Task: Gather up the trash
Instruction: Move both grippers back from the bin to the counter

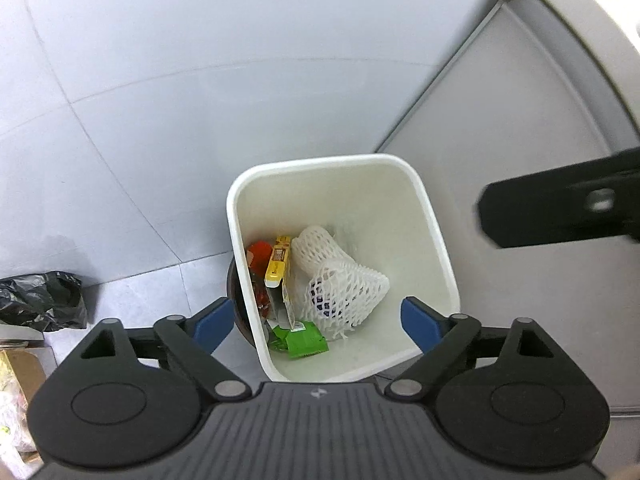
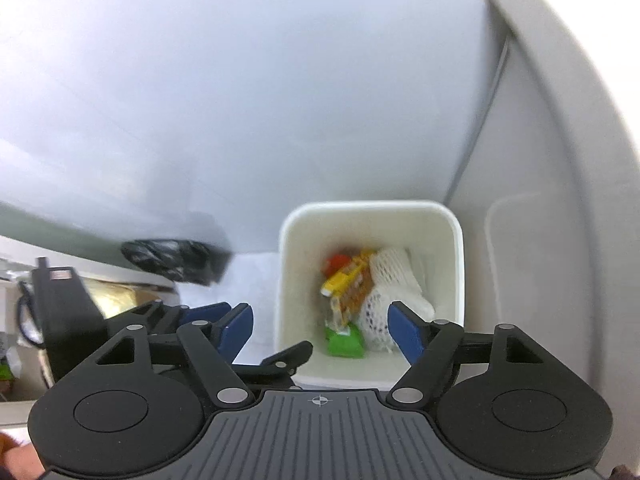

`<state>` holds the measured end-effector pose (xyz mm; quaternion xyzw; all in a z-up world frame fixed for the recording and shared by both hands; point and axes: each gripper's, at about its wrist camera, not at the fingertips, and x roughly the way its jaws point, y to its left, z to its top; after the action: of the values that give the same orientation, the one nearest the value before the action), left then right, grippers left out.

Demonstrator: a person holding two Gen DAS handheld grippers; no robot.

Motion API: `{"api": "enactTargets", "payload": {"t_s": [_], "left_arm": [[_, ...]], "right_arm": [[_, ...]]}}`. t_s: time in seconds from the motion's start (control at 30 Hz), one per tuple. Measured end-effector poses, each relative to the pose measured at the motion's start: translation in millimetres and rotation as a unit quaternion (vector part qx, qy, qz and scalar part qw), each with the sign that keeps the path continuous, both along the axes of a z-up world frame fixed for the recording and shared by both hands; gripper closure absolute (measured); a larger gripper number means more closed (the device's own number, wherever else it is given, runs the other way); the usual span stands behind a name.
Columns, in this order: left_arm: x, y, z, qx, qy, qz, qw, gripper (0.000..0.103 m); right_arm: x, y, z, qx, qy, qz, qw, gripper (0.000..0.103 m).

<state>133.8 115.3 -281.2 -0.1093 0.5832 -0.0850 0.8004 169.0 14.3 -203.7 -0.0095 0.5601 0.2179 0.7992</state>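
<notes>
A white square trash bin stands on the grey floor below me; it also shows in the right wrist view. Inside lie white foam fruit nets, a yellow wrapper, a red wrapper and a green packet. My left gripper is open and empty above the bin's near rim. My right gripper is open and empty above the bin. The left gripper's blue fingers show at lower left in the right wrist view.
A black plastic bag lies on the floor to the left. A white cabinet or appliance stands to the right of the bin. A cardboard box sits at the lower left. The right gripper's black body enters from the right.
</notes>
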Motion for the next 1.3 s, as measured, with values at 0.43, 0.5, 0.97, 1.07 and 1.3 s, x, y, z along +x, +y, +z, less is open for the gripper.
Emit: {"api": "enactTargets", "payload": {"t_s": [0.43, 0.5, 0.97, 1.07, 1.3], "left_arm": [[-10, -9, 54, 0.010, -0.036, 0.024, 0.9990, 0.005], [-11, -12, 62, 0.009, -0.044, 0.026, 0.9986, 0.004], [-16, -40, 127, -0.001, -0.101, 0.016, 0.9948, 0.002], [-15, -48, 140, -0.008, -0.113, 0.011, 0.9935, 0.002], [-12, -76, 166, -0.018, -0.137, -0.002, 0.9904, 0.001]], "right_arm": [[-50, -41, 80, 0.048, -0.120, 0.029, 0.991, 0.016], [-57, -48, 88, 0.049, -0.138, 0.029, 0.989, 0.014], [-94, -120, 135, 0.014, -0.267, -0.022, 0.963, 0.004], [-99, -138, 135, 0.005, -0.283, -0.034, 0.959, 0.003], [-104, -184, 131, -0.007, -0.304, -0.068, 0.950, 0.002]]}}
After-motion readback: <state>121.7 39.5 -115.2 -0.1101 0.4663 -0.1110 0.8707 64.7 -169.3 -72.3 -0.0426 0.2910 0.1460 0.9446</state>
